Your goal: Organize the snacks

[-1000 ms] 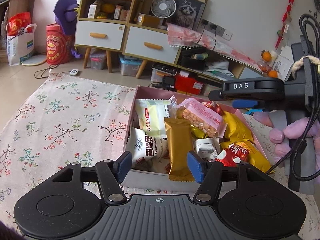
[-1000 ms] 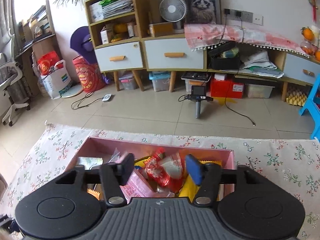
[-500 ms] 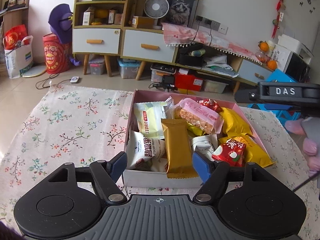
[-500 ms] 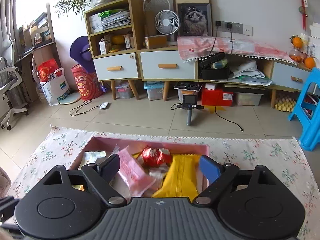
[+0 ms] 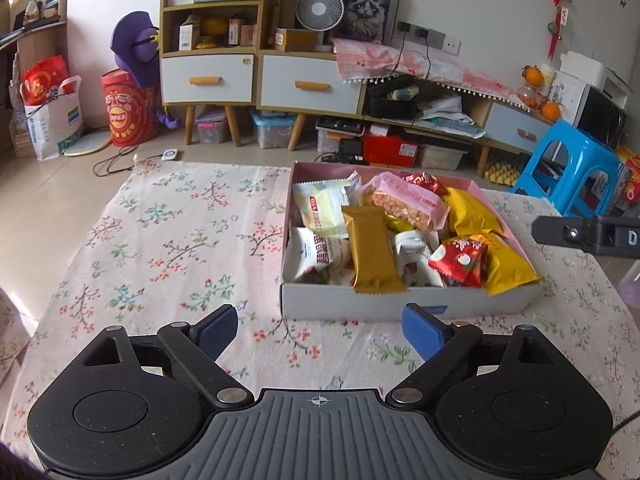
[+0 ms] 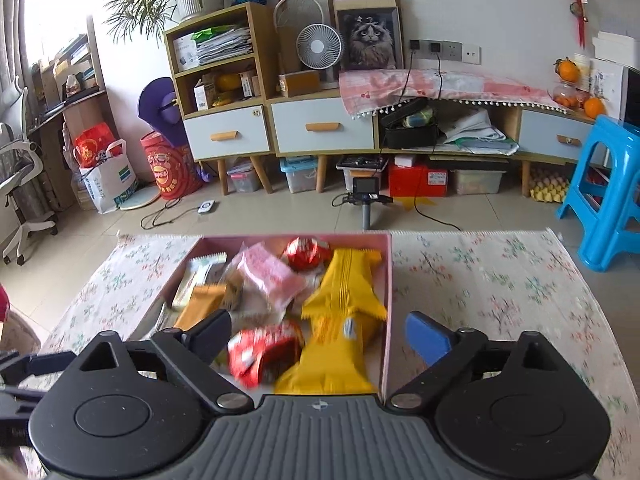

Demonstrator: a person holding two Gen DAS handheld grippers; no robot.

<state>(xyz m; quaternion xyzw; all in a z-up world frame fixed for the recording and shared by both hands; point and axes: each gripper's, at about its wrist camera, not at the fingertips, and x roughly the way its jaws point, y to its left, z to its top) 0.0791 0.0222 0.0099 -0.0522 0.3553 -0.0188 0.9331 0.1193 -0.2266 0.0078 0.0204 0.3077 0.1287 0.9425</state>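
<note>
Right now the snack box [image 5: 404, 306], pink inside with a pale outer wall, sits on the worktop's flowered cloth [image 5: 180, 240] and is full of packets. In the left wrist view a gold bar packet [image 5: 374, 256] lies across the middle, a red packet [image 5: 460, 260] sits toward the right front on yellow bags [image 5: 504, 264], and a pink-topped packet [image 5: 408, 204] rests near the back. The left gripper [image 5: 320, 328] hangs over the cloth just in front of the box, its jaws opening with nothing between them. The right gripper [image 6: 320, 336] hovers above the box's near right part, its jaws also opening and empty, with the red packet and a yellow bag [image 6: 344, 312] lying loose below.
</note>
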